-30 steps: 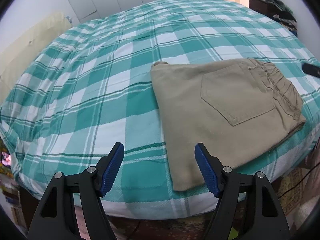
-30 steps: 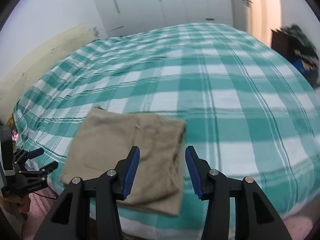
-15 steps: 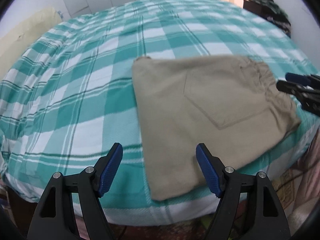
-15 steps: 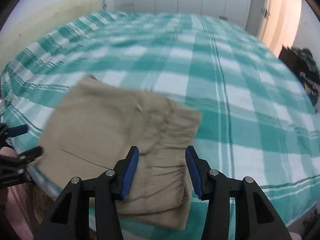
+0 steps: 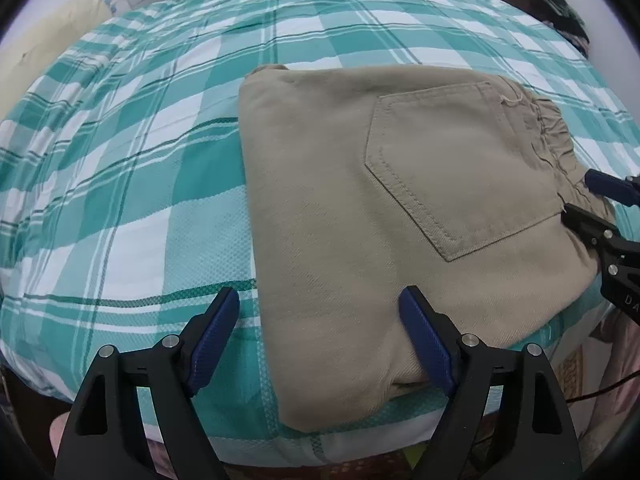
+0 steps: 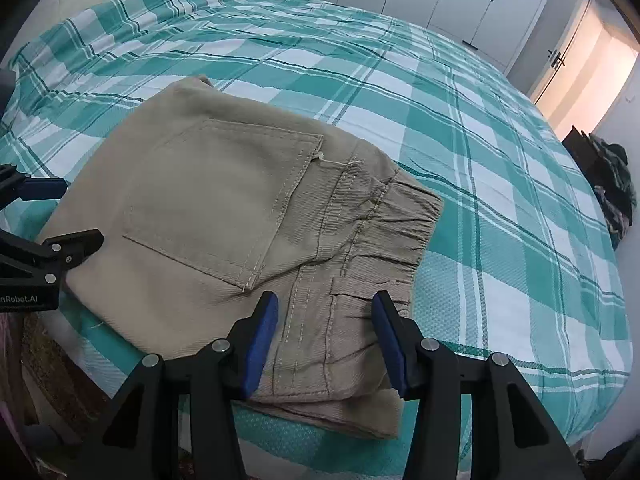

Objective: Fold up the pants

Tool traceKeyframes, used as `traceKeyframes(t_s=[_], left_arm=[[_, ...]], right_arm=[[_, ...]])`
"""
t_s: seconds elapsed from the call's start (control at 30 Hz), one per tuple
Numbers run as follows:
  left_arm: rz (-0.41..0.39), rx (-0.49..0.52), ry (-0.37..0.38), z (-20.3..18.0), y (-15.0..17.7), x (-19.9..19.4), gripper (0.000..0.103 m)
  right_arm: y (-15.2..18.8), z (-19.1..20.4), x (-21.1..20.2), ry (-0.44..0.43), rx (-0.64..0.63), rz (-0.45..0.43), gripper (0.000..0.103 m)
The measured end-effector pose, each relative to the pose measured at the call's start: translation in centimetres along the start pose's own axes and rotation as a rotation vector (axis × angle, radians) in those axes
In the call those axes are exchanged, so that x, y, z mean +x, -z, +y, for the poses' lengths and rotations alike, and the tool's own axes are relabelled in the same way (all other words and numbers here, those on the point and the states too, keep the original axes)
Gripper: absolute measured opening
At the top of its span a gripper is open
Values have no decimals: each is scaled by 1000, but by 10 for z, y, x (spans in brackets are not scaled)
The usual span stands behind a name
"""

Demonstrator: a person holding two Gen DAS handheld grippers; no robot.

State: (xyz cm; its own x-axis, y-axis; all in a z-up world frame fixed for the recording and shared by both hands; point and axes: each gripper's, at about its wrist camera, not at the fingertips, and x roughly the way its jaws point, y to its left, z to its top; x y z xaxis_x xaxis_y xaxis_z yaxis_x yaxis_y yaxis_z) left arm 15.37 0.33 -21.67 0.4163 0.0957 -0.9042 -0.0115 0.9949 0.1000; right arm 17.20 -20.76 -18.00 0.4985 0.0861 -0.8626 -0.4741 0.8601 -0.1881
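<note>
Left wrist view: the folded khaki pants (image 5: 360, 200) are seen lying flat on the bed (image 5: 120, 160) near its front edge, the elastic waistband turned to the right, the long axis running left to right. The left gripper (image 5: 320, 332) is held open over the near left corner, its jaws having just been widening; the pants appear larger than a second ago.

Right wrist view: the waistband end (image 6: 384, 240) is straddled by the right gripper (image 6: 324, 336), partly open, pads not pressing; the pants (image 6: 208, 208) are framed closer than before.
</note>
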Motion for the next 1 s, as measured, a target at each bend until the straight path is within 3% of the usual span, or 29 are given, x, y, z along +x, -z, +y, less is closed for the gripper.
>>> traceKeyframes(t_s=[0.63, 0.67, 0.73, 0.83, 0.93, 1.0], left_arm=[[3, 8, 4, 2, -3, -2, 85], [15, 13, 18, 5, -5, -4, 85], [32, -29, 71, 23, -13, -15, 85], [32, -174, 212, 65, -23, -17, 93], [133, -243, 346, 81, -31, 15, 93], [200, -250, 402, 77, -36, 43, 92]], right_arm=[[0, -3, -1, -20, 21, -11, 52], [-2, -9, -4, -64, 43, -12, 55], [-3, -38, -14, -238, 156, -31, 59], [6, -112, -12, -421, 460, -31, 70], [10, -147, 34, -606, 578, 110, 70], [10, -148, 64, -664, 585, 197, 70]])
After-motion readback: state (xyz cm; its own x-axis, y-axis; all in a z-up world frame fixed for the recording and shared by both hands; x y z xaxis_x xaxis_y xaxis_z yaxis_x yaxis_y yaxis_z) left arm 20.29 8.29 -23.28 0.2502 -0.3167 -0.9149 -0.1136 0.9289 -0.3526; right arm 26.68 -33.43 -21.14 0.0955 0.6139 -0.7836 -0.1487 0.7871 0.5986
